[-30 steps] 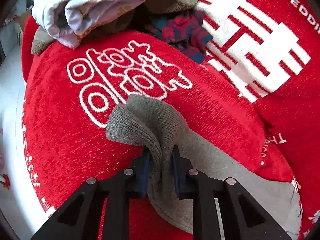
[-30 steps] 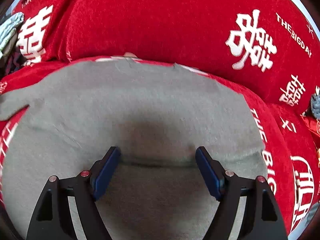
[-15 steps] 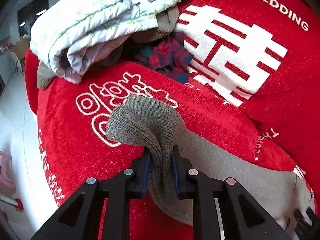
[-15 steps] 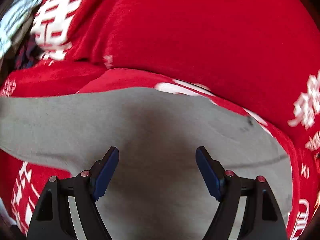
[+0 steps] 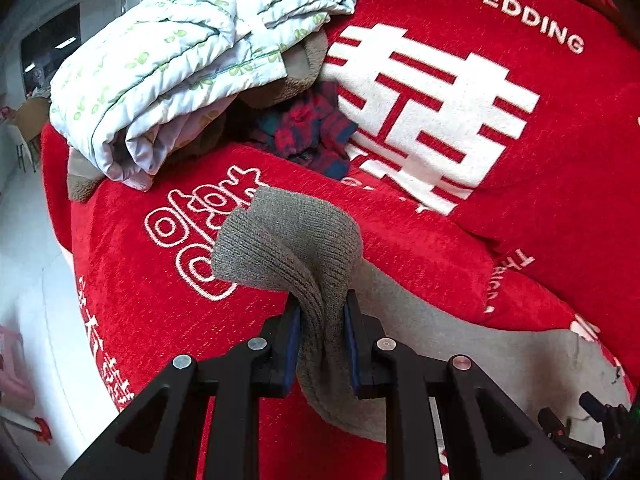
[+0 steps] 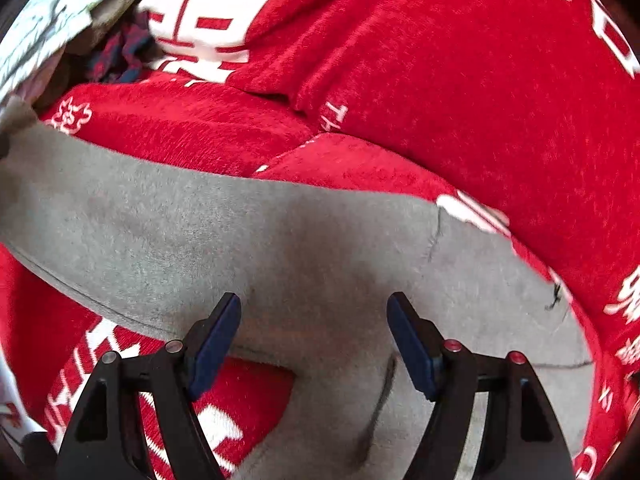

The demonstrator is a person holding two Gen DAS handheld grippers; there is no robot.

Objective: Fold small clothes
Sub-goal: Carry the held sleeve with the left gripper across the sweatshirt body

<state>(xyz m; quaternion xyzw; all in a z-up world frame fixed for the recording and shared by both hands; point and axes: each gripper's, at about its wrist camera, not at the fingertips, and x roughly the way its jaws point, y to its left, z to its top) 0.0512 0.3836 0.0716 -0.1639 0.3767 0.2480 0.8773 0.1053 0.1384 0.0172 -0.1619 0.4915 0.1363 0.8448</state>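
A grey knit garment (image 5: 460,332) lies spread over a red sofa seat (image 5: 132,292). My left gripper (image 5: 320,320) is shut on its ribbed cuff (image 5: 288,240), which bunches up above the fingers and is lifted off the seat. In the right wrist view the garment (image 6: 248,232) stretches from the left edge across the middle. My right gripper (image 6: 314,312) is open and empty, hovering just above the grey fabric with a fold under it.
A folded white quilt with green print (image 5: 180,60) sits on a brown blanket at the sofa's left end. A crumpled red-and-blue plaid garment (image 5: 308,132) lies behind it. The red backrest with white lettering (image 5: 500,100) rises behind. White floor (image 5: 28,280) lies left.
My left gripper has lifted and pulled back with the cuff, so more of the quilt and backrest shows. My right gripper has shifted over the garment, staying open; the garment now lies slanted.
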